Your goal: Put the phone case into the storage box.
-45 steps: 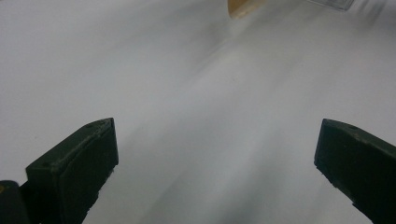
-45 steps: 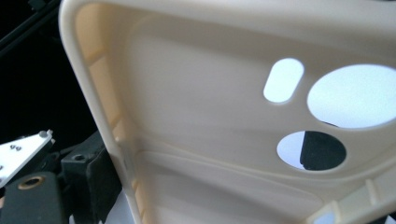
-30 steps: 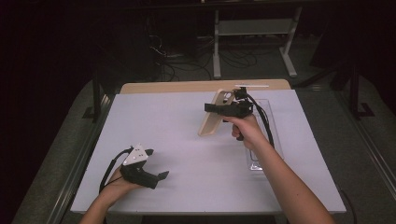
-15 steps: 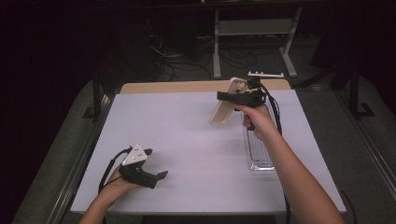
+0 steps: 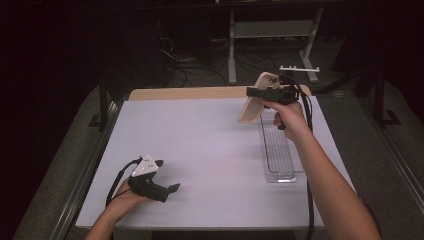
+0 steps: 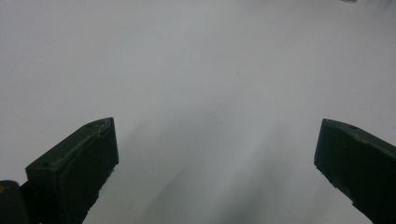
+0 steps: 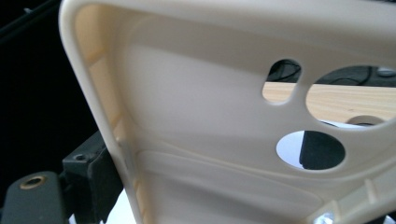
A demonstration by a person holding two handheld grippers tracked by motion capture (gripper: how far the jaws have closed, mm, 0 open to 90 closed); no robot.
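Observation:
A cream phone case [image 5: 251, 105] hangs tilted in the air above the far right of the white table [image 5: 210, 145], with my right gripper [image 5: 257, 92] shut on its upper part. In the right gripper view the case's inner side [image 7: 210, 93] with its camera cut-outs sits very close, one black jaw at its left edge and the other visible through a hole. My left gripper [image 5: 169, 175] rests low at the table's front left, open, and nothing but bare tabletop lies between its jaws in the left gripper view [image 6: 217, 154].
A long clear plastic tray [image 5: 280, 150] lies on the right side of the table, below and in front of the held case. A wooden board [image 5: 190, 93] runs along the far edge. Dark floor, cables and a metal stand lie beyond.
My right gripper has carried the phone case farther away and slightly rightward, uncovering the clear tray beneath it. The left gripper has stayed where it was.

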